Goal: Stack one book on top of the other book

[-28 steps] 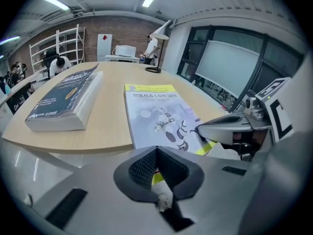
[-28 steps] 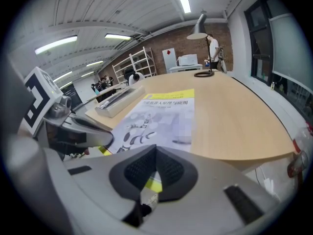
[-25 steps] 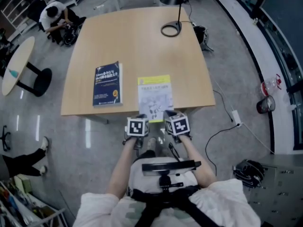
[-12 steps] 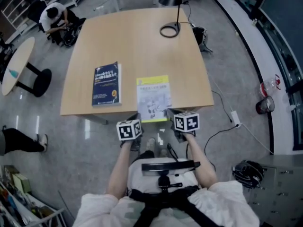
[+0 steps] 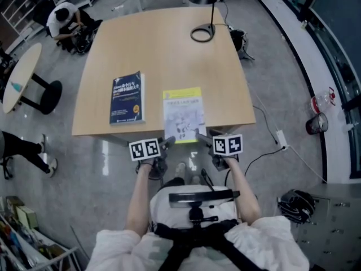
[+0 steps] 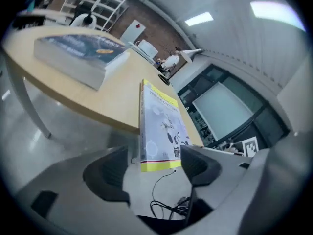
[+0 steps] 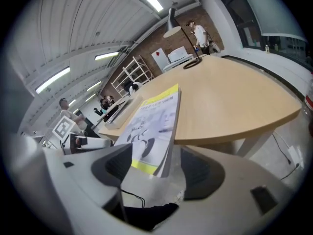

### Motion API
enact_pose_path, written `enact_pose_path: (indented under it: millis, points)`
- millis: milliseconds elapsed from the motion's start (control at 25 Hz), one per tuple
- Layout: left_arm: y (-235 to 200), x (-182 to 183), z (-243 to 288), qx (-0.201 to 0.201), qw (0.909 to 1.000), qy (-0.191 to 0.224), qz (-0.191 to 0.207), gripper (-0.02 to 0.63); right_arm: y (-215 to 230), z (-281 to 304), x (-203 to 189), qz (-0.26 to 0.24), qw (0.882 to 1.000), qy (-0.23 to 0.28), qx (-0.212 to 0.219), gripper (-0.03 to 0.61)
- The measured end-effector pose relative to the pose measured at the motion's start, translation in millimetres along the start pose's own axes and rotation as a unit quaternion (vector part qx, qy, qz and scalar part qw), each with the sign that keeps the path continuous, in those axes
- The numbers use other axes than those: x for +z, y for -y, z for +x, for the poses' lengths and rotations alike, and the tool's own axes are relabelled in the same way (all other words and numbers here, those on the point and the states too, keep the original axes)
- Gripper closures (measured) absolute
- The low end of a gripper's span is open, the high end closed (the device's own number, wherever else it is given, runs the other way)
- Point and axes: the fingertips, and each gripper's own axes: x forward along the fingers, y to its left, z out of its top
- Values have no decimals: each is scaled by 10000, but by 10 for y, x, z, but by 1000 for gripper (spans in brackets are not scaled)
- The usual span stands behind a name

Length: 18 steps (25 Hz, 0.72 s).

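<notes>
Two books lie on the wooden table (image 5: 163,55). The dark blue book (image 5: 127,98) (image 6: 80,52) lies flat at the left. The yellow-and-white book (image 5: 183,115) (image 6: 161,126) (image 7: 154,124) lies to its right, its near end sticking out past the table's front edge. My left gripper (image 5: 167,144) (image 6: 151,168) and right gripper (image 5: 202,140) (image 7: 164,170) hover at that overhanging end, one on each side. Both sets of jaws have just been opening and stand wide. The book's near end shows between them, with no pad pressing on it.
A black lamp with a ring base (image 5: 203,34) stands at the table's far edge. A round side table (image 5: 20,75) and a crouching person (image 5: 65,18) are at the left. Someone's leg (image 5: 25,151) crosses the floor at the left; a power strip (image 5: 280,141) lies at the right.
Both grippers have drawn apart sideways and rolled, their marker cubes now facing up, and their jaws have gone from shut to open. The walking person's legs at the left have shifted.
</notes>
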Motion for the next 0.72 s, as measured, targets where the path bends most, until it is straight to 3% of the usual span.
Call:
enact_pose_path:
  millis: [40,80,280,520,720]
  points:
    - [6,-32,20,-160,9996,-39,-226,276,-6,12,-16,-13,10000,-35,32,261]
    - [-1,-54,32,-216,9992,-66,-319,262,-14,26,-26,-16,10000,-66,59,261]
    - [25,-48,135,-277,9987,-289,-300,262,-16,92,-1,187,9996,-112,177,261]
    - [124,-57,342,-370,9970,-685,18,262,72,214,-40,439,9984,-292,226,261]
    - [184,-126,464,-734,9918,-1016,-270,262,129,322,-121,950,9937,-401,433,258]
